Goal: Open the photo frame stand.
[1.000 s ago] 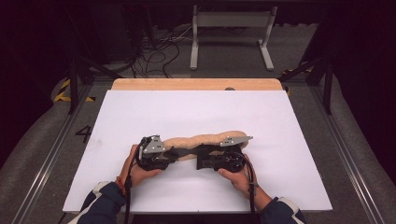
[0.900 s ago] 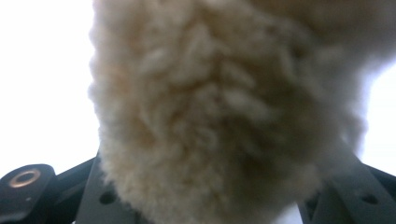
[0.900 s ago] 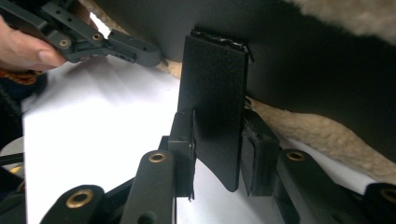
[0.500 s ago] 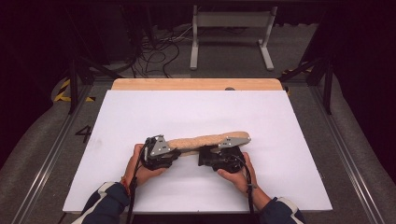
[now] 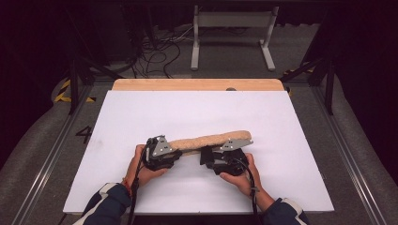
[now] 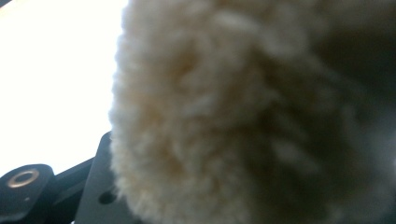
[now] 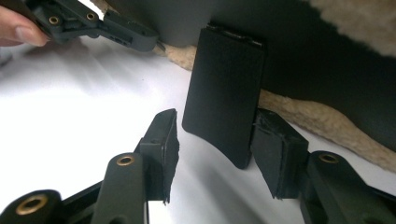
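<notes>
A long tan fleece pad [image 5: 211, 139] with a dark backing stretches across the white table between my two grippers. My left gripper [image 5: 174, 153] sits at its left end, and in the left gripper view the fleece [image 6: 233, 116] presses right up against the camera over the jaws, so it looks shut on the pad. My right gripper [image 5: 206, 157] is under the pad's right half. Its jaws stand apart [image 7: 217, 116] with a black flap [image 7: 224, 93] of the pad hanging between them, touching the right-hand pad. The left gripper [image 7: 93, 23] shows farther off.
The white sheet [image 5: 141, 112] covers the table, with a strip of wooden board [image 5: 197, 85] along the far edge. Beyond it stand a metal frame [image 5: 232, 33] and loose cables [image 5: 159, 51] on the floor. Dark rails run along both sides.
The pad went from wavy to pulled straight between the grippers. Both hands shifted slightly towards the person and the right gripper moved in under the pad.
</notes>
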`<move>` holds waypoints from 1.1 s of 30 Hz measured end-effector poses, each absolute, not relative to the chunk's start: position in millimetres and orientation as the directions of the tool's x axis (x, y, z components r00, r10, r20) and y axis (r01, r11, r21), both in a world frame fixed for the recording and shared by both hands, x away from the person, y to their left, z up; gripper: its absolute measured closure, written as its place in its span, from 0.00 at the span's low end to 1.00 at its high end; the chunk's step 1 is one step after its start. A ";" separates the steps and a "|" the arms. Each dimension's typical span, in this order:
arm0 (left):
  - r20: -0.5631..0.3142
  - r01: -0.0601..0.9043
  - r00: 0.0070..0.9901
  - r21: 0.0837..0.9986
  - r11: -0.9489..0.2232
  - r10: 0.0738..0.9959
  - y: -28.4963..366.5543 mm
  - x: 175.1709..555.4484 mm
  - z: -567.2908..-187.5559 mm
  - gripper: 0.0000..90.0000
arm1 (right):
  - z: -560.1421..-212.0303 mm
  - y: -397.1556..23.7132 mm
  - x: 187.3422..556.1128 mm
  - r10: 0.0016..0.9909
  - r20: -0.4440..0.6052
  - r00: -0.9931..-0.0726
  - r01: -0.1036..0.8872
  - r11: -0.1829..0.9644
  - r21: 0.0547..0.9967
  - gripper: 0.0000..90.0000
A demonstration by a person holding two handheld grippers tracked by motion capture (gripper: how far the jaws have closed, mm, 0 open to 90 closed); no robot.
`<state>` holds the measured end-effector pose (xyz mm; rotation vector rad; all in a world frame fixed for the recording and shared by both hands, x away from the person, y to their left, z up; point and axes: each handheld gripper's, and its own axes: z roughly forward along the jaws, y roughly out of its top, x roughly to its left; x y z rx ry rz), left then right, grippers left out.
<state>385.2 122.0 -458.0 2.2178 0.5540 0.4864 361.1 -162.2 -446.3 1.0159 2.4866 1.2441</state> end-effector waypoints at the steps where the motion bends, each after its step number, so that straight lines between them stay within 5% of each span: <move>1: 0.158 0.235 0.831 0.769 -0.594 0.533 122.8 384.9 -457.7 0.58 | -446.1 -162.8 360.2 0.646 0.132 -0.752 0.493 0.419 0.762 0.56; 14: 0.112 0.240 0.838 0.804 -0.544 0.535 138.1 381.3 -450.6 0.54 | -430.3 -178.8 340.3 0.624 0.033 -0.781 0.419 0.484 0.768 0.59; 33: 0.088 0.186 0.869 0.854 -0.485 0.487 156.1 373.6 -435.3 0.46 | -408.3 -234.7 314.1 0.696 -0.015 -0.718 0.376 0.406 0.833 0.88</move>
